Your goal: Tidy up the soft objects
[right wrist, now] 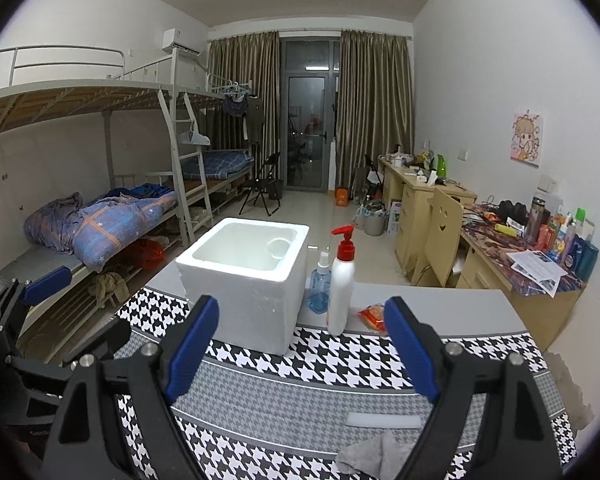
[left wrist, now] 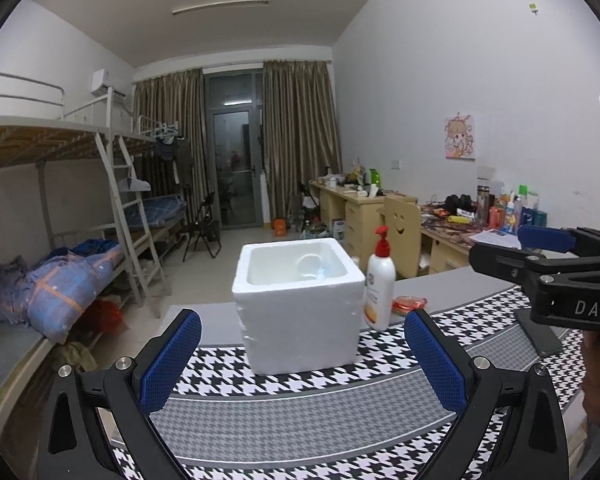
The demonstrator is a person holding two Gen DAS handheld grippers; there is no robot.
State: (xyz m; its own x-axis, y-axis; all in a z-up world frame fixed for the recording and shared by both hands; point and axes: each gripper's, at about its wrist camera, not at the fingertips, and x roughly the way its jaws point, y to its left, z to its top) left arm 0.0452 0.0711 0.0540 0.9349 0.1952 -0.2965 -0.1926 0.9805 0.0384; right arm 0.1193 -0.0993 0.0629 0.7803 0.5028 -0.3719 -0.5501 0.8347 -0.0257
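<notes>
At the near edge of the bench (right wrist: 440, 300), low in your right wrist view, a crumpled grey cloth (right wrist: 374, 454) lies on the houndstooth mat (right wrist: 300, 400), w/ a flat white strip (right wrist: 384, 421) just beyond it. Cloth sits below & between the blue pads of your right hand-held gripper (right wrist: 300, 356), which stands wide apart, nothing in it. Further out on the mat stands a white foam box (left wrist: 300, 300), open on top; a round white shape shows inside, can't tell what it is. Just right of the box: a white pump bottle w/ red top (left wrist: 380, 284) & a small clear blue spray bottle (right wrist: 319, 290), the spray one behind the pump bottle, close to the box. A small red-orange packet (left wrist: 410, 305) lies on the bare grey bench right of the bottles. Your left hand-held gripper (left wrist: 302, 360) is also released, pads spread either side of the box but short of it, not touching. Beyond the bench: bunk beds (right wrist: 100, 216) w/ a blue quilt at left, cluttered desks at right, curtains at the far end.
</notes>
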